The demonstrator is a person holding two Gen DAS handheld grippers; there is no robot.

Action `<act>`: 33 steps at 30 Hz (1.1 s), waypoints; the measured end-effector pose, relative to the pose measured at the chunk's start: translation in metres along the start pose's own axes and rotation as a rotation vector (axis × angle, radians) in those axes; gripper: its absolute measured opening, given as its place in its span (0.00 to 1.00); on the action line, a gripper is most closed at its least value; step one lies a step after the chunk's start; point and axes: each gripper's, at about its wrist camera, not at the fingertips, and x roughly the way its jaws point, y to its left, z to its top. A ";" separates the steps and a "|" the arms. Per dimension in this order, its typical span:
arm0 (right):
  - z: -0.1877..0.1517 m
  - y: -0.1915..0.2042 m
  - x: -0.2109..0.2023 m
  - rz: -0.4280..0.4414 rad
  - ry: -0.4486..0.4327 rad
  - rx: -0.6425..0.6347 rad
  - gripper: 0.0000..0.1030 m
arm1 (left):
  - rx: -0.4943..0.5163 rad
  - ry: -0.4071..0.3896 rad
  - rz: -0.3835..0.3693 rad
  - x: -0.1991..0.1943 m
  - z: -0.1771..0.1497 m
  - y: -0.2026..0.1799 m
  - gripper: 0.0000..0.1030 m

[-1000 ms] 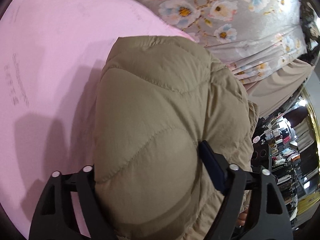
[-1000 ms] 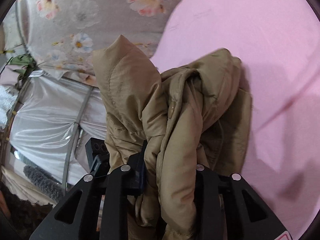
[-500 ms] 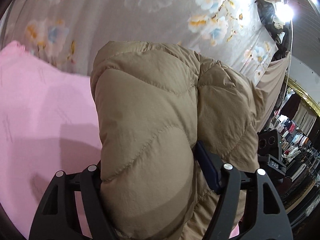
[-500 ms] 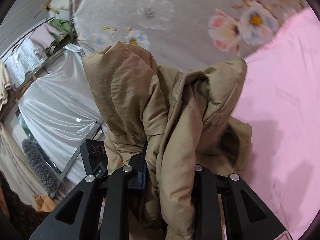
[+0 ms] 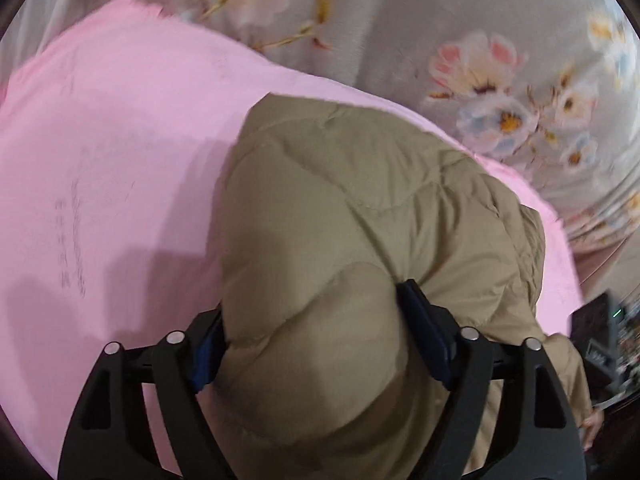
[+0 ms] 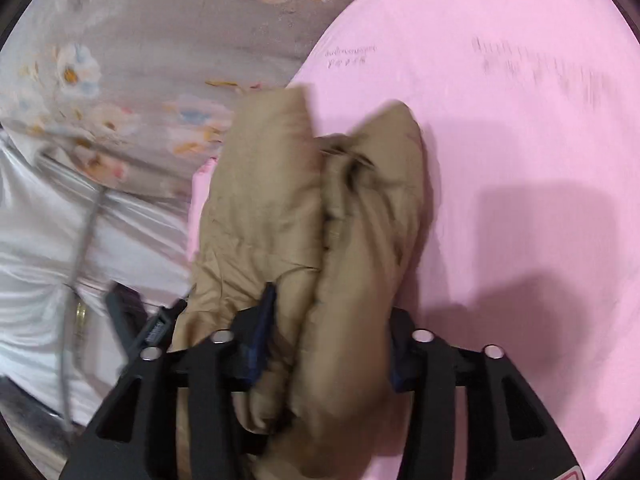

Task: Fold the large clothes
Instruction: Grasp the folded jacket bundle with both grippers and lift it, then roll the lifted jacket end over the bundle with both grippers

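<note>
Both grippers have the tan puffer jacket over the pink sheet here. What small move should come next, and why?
Probably lower it onto the pink sheet and let go. The jacket is bunched between the fingers of the left gripper and the right gripper. Both sets of jaws have just been opening with padding still between them. The sheet below looks bare, so it should land flat.

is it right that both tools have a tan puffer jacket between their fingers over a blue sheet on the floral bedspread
Not quite: the sheet is pink, not blue, as both wrist views show. The rest holds: the left tool and right tool each have the tan puffer jacket between their fingers, above the floral bedspread.
</note>
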 end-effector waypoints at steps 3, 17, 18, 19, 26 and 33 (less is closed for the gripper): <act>-0.012 0.000 -0.016 0.065 -0.014 0.007 0.52 | -0.038 0.003 -0.057 -0.018 -0.001 0.021 0.78; -0.053 -0.004 0.017 0.141 0.181 0.063 0.50 | -0.085 0.067 -0.186 -0.018 -0.045 0.040 0.86; -0.051 -0.002 0.021 0.151 0.175 0.064 0.41 | -0.091 0.059 -0.186 -0.016 -0.047 0.039 0.87; -0.049 0.000 0.025 0.162 0.169 0.059 0.29 | -0.088 0.048 -0.176 -0.014 -0.048 0.036 0.87; -0.013 0.112 0.006 0.145 -0.017 -0.336 0.13 | 0.000 -0.101 -0.209 -0.025 -0.014 0.001 0.50; 0.007 0.115 0.007 0.091 -0.052 -0.375 0.14 | 0.089 -0.194 -0.202 -0.022 0.014 -0.028 0.44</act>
